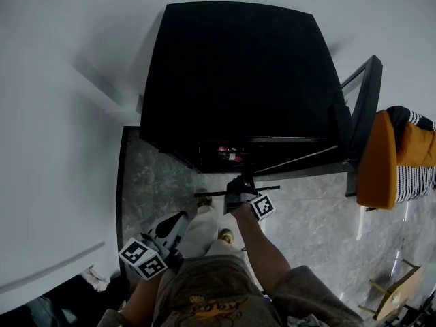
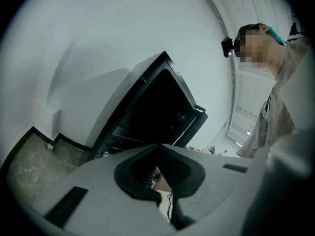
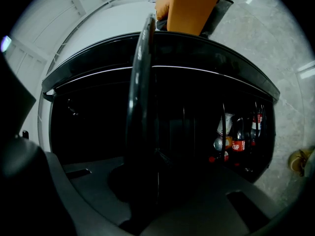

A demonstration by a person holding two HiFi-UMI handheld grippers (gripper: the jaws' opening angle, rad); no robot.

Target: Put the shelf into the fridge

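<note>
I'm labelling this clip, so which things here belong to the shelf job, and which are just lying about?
Job: shelf, clamped in the right gripper; fridge, door open.
Lying about: bottles inside the fridge; orange chair; striped cloth. The left gripper is shut, empty.

The thin, dark-rimmed shelf (image 3: 141, 82) hangs just at the open black fridge's (image 1: 238, 80) mouth.

Shelf (image 3: 140, 82) before fridge (image 1: 238, 73) opening; bottles (image 3: 238, 141) inside fridge; fridge door (image 1: 364, 101) at right.
</note>
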